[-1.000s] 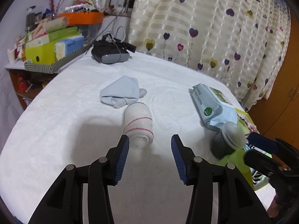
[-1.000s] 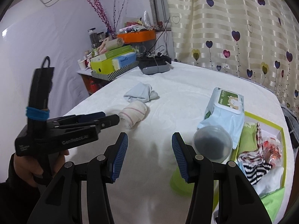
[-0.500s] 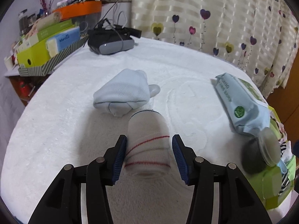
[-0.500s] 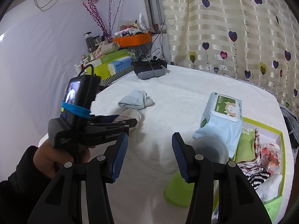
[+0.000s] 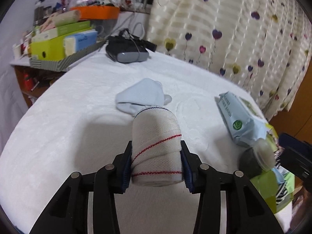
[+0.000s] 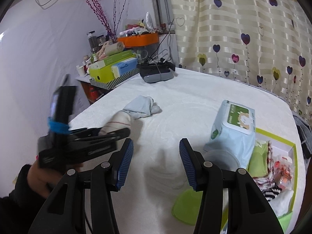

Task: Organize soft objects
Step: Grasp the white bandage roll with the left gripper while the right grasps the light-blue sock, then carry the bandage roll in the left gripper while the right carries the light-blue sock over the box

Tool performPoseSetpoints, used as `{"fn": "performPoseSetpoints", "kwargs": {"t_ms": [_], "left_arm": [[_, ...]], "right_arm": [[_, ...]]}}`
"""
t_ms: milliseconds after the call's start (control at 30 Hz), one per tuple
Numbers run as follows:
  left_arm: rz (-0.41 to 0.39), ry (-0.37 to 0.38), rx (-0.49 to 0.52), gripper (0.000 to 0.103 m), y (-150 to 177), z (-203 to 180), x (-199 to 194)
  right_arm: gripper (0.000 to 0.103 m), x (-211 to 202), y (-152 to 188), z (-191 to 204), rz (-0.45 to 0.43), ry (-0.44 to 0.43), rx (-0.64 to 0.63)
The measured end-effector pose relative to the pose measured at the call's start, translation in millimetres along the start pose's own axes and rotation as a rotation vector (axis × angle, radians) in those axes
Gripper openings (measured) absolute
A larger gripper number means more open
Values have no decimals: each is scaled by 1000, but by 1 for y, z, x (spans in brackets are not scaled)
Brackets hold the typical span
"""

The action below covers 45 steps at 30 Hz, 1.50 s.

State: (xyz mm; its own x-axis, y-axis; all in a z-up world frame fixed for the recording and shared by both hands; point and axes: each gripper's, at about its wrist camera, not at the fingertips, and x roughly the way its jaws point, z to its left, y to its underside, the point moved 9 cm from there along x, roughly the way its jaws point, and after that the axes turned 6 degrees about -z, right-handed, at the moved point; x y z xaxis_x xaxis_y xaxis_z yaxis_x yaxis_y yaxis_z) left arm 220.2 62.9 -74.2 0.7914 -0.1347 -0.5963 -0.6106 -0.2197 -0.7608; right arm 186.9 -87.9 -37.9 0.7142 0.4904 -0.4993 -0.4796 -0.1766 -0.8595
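Since a second ago my left gripper (image 5: 157,160) has run forward and closed on the white rolled sock with thin red stripes (image 5: 157,146), which then lay free ahead of open tongs; it now sits clamped between the blue pads, and I judge it raised a little off the bed. Its long axis points straight out along the fingers, toward the crumpled pale-blue sock (image 5: 141,97) just beyond it. The green-rimmed open box of folded clothes (image 6: 273,156) lies off to the right, nearer my right gripper (image 6: 156,162), which hovers wide and empty over the white textured bedspread (image 6: 195,101). Between roll and box stand the pale-blue wet-wipes pack (image 5: 237,119) and a clear-lidded dark jar (image 5: 257,160), so the carry must clear them. Behind, a heart-print curtain and a cluttered shelf.
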Motion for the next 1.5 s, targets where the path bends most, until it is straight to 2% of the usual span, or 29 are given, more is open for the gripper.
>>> {"fn": "performPoseSetpoints", "kwargs": {"t_ms": [367,500,667,933,1167,1433,1467,1500], "left_arm": [[-69,16,-105,42,5,32,-41],[-83,24,-139,42,5,44,-47],[-103,26,-157,42,4,57,-54],[-113,13,-193,42,3,77,-55],[-103,12,-203,42,6,80,-50],[-95,11,-203,42,6,79,-49],[-95,12,-203,42,7,79,-49],[-95,13,-202,42,6,79,-49]], "right_arm": [[50,57,-18,24,106,-82,11],[50,90,-30,33,170,-111,17],[50,133,-42,43,228,-110,-40],[50,190,-50,29,320,-119,161],[50,221,-40,35,394,-56,50],[51,229,-32,42,418,-33,8],[50,229,-32,42,421,-32,4],[43,228,-31,40,425,-26,-1]]}}
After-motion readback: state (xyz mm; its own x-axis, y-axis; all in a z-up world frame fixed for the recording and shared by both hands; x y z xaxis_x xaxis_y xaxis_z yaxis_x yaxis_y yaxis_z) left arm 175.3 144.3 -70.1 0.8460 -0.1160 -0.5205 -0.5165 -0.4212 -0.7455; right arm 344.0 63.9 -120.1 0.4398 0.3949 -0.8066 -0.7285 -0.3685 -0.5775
